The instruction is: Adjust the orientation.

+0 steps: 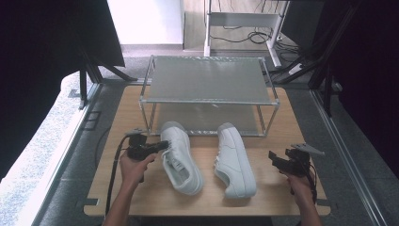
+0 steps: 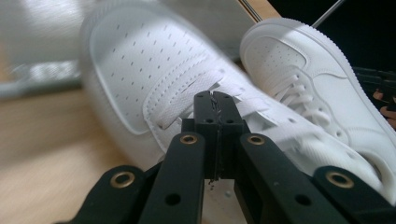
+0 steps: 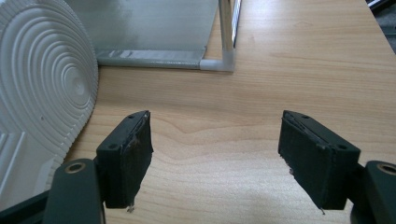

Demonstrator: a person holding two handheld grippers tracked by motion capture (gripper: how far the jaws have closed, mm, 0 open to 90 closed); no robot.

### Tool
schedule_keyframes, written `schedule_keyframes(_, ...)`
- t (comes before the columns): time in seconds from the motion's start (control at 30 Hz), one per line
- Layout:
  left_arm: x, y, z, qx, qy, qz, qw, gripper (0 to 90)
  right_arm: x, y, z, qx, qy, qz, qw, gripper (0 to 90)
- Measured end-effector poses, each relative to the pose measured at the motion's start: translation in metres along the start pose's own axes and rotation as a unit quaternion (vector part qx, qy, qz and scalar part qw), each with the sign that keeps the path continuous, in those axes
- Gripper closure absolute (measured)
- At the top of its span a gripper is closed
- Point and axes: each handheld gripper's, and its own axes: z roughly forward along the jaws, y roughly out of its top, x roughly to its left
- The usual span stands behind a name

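Shoes lay side by side on the wooden table (image 1: 117, 188) in front of a two-tier metal rack (image 1: 207, 80). The left shoe (image 1: 181, 157) rested on its sole with the toe toward the rack, and the right shoe (image 1: 235, 160) lay tipped on its side, its ribbed white sole turned toward the right gripper (image 1: 278, 161).

The left gripper (image 1: 162, 146) sat at the left shoe's outer side, its tips touching or just short of the upper near the laces. In the left gripper view its jaws stood pressed together with nothing visibly caught between them, the closed tips in front of the lace area of the left shoe (image 2: 154, 84), and the right shoe (image 2: 317, 88) lay just beyond.

The right gripper hovered to the right of the right shoe, near it but apart. In the right gripper view its jaws stood wide apart over bare wood, with the sole of the right shoe (image 3: 42, 88) at the left edge and a corner post of the rack (image 3: 226, 32) farther ahead.
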Motion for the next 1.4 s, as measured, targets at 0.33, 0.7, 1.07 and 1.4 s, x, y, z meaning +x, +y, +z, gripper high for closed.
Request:
schedule_keyframes(0.33, -0.017, 0.010, 0.007, -0.005, 0.007, 0.031, 0.9995, 90.0, -0.007, -0.003, -0.002, 0.000, -0.008, 0.010, 0.9999, 26.5)
schedule_keyframes(0.7, -0.055, -0.011, -0.017, -0.006, -0.043, 0.067, 0.9968, 90.0, 0.004, -0.001, -0.001, -0.005, -0.011, -0.008, 0.9999, 26.9)
schedule_keyframes(1.07, -0.071, -0.027, 0.019, 0.058, -0.031, 0.088, 0.9940, 90.0, 0.006, -0.002, 0.001, 0.000, -0.006, -0.012, 0.9999, 26.8)
schedule_keyframes(1.4, -0.074, -0.034, 0.030, 0.086, -0.029, 0.093, 0.9916, 90.0, 0.006, -0.003, 0.002, 0.001, -0.005, -0.013, 0.9999, 26.8)
